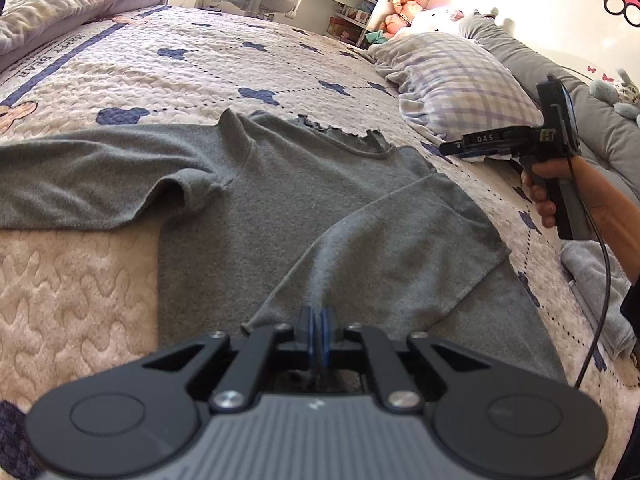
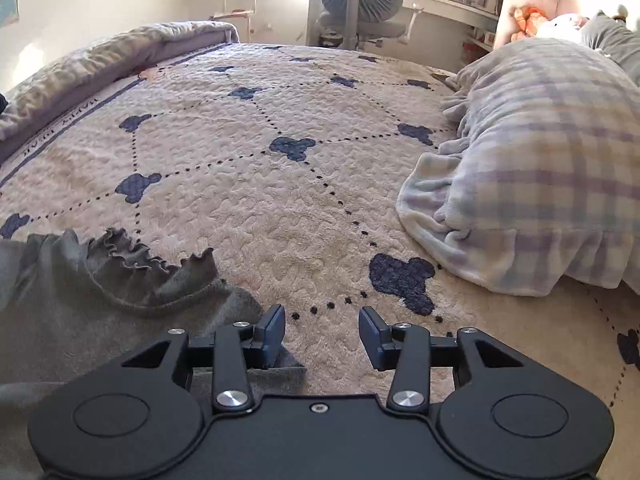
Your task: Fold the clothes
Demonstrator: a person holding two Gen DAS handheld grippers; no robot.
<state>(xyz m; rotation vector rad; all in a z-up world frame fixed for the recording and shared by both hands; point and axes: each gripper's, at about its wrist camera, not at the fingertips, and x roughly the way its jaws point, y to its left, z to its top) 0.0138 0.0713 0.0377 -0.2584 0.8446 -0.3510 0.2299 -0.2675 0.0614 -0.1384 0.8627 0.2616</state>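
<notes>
Lying spread on the quilted bedspread [image 1: 120, 60], the grey ruffle-collared top [image 1: 280, 200] has one sleeve folded across its body. The left gripper [image 1: 319, 330] has its fingers closed on the end of that folded sleeve. The right gripper [image 2: 322, 334], held in a hand [image 1: 548, 192] at the top's far shoulder, has its fingers parted with only bedspread between them, its left finger just over the grey fabric's edge. A plaid blanket [image 2: 540, 168] sits bunched nearby.
</notes>
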